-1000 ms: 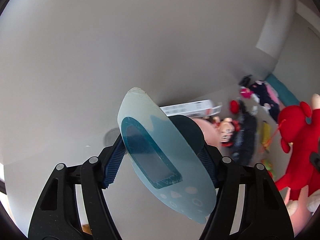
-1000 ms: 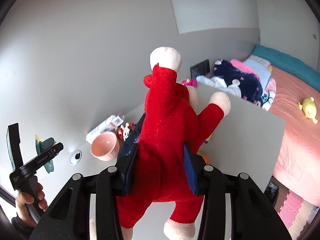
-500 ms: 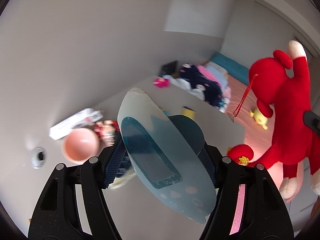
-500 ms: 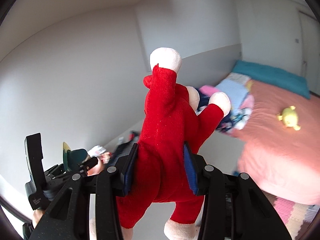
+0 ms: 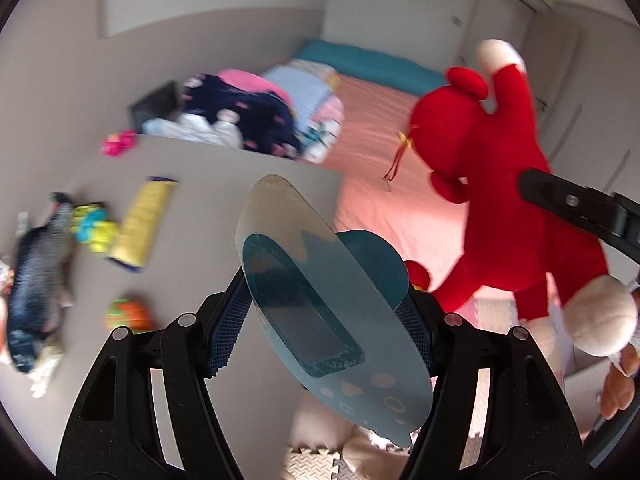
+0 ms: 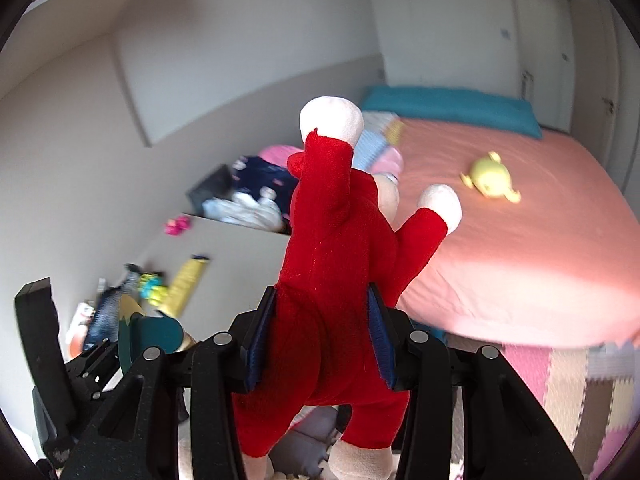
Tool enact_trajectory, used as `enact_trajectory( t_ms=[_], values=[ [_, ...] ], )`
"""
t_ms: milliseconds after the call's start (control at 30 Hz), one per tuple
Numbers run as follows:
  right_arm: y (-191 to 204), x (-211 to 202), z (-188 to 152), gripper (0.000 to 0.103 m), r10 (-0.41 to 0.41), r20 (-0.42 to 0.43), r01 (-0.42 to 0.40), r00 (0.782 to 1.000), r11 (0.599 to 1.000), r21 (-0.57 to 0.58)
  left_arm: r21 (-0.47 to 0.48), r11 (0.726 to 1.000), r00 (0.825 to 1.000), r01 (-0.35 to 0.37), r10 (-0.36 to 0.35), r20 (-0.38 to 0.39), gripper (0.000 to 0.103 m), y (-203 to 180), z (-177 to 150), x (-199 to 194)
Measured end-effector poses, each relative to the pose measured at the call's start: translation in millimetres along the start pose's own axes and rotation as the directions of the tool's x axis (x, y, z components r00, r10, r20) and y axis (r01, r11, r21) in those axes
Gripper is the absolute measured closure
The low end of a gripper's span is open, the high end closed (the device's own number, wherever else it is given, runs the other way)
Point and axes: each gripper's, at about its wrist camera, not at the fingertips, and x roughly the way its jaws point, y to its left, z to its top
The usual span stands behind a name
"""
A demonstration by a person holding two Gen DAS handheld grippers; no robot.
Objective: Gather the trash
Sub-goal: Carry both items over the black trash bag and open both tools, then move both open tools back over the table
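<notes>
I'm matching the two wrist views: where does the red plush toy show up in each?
Left wrist view: the red plush toy hangs at the right side, clamped in the right tongs.
Right wrist view: it fills the centre, squeezed between those tongs.
Shared landmark: the pink bed.

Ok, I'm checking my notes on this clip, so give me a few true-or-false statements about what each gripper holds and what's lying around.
1. The left gripper is shut on a blue card. True.
2. The right gripper is open and empty. False: it is clamped on the red plush toy.
3. A yellow toy lies on the pink bed. True.
4. The yellow packet lies on the bed. False: it lies on the grey surface beside the bed.
5. The plush toy's paws are black. False: they are pale cream.
</notes>
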Motion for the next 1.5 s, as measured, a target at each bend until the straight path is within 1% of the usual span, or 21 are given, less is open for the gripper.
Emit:
enact_trajectory(
  t_ms=[100, 133, 200, 233, 300, 400, 500, 567, 667, 867, 967, 1067, 1167, 1267, 1400, 1500],
  values=[
    [-28, 21, -8, 0.056, -0.016, -0.043, 0.019, 0.999, 0.998, 0.055, 0.035, 0.999, 0.999, 0.013, -0.011, -0.047, 0.036, -24, -2, 29],
    [-37, 29, -7, 0.051, -0.015, -0.056, 0.018, 0.998, 0.998, 0.06, 0.047, 0.999, 0.998, 0.021, -0.018, -0.061, 0.033, -31, -2, 39],
    [-57, 46, -6, 0.043, -0.001, -0.086, 0.009, 0.996, 0.996, 0.088, 0.091, 0.995, 0.995, 0.042, -0.033, -0.095, 0.022, -43, -2, 56],
    [-65, 49, -5, 0.035, -0.004, -0.085, 0.013, 0.996, 0.994, 0.111, 0.11, 0.994, 0.995, 0.027, -0.017, -0.096, 0.006, -49, -3, 64],
    [-77, 40, -5, 0.027, -0.027, -0.038, 0.032, 0.999, 0.987, 0.158, 0.125, 0.992, 0.997, 0.0, 0.01, -0.08, 0.006, -51, -3, 71],
    [-85, 35, -5, 0.026, -0.05, -0.01, 0.051, 0.999, 0.984, 0.171, 0.094, 0.995, 0.995, 0.02, -0.01, -0.099, 0.006, -46, -5, 74],
    [-83, 31, -7, 0.026, -0.066, -0.005, 0.066, 0.998, 0.985, 0.157, 0.069, 0.998, 0.996, 0.007, -0.001, -0.088, 0.006, -37, -8, 68],
    [-79, 29, -9, 0.026, -0.055, 0.003, 0.054, 0.999, 0.988, 0.146, 0.061, 0.998, 0.997, -0.002, 0.007, -0.076, 0.006, -29, -8, 63],
    [-66, 27, -11, 0.026, -0.039, 0.005, 0.038, 0.999, 0.991, 0.126, 0.049, 0.998, 0.998, -0.027, 0.029, -0.055, 0.006, -13, -8, 52],
    [-23, 29, -13, 0.026, -0.001, -0.006, 0.001, 1.0, 0.998, 0.069, -0.012, 0.997, 0.997, -0.075, 0.075, -0.013, 0.006, 30, -10, 23],
    [5, 29, -15, 0.026, 0.023, -0.009, -0.023, 1.0, 0.999, 0.029, -0.035, 0.993, 0.993, -0.113, 0.114, 0.008, 0.006, 54, -13, 6],
    [31, 29, -16, 0.026, 0.04, -0.015, -0.04, 0.999, 0.999, -0.01, -0.059, 0.985, 0.986, -0.16, 0.162, 0.032, 0.006, 79, -15, -12],
    [57, 31, -17, 0.026, 0.066, -0.023, -0.067, 0.998, 0.997, -0.039, -0.091, 0.973, 0.976, -0.211, 0.215, 0.042, 0.006, 110, -18, -31],
    [82, 34, -20, 0.026, 0.092, -0.039, -0.094, 0.995, 0.993, -0.066, -0.121, 0.959, 0.965, -0.255, 0.261, 0.035, 0.006, 140, -18, -44],
    [111, 40, -25, 0.026, 0.121, -0.063, -0.127, 0.991, 0.987, -0.098, -0.173, 0.927, 0.939, -0.334, 0.342, 0.02, 0.006, 185, -21, -60],
    [129, 47, -30, 0.026, 0.132, -0.084, -0.141, 0.988, 0.983, -0.115, -0.194, 0.903, 0.921, -0.383, 0.389, -0.006, 0.006, 214, -24, -63]
  ],
)
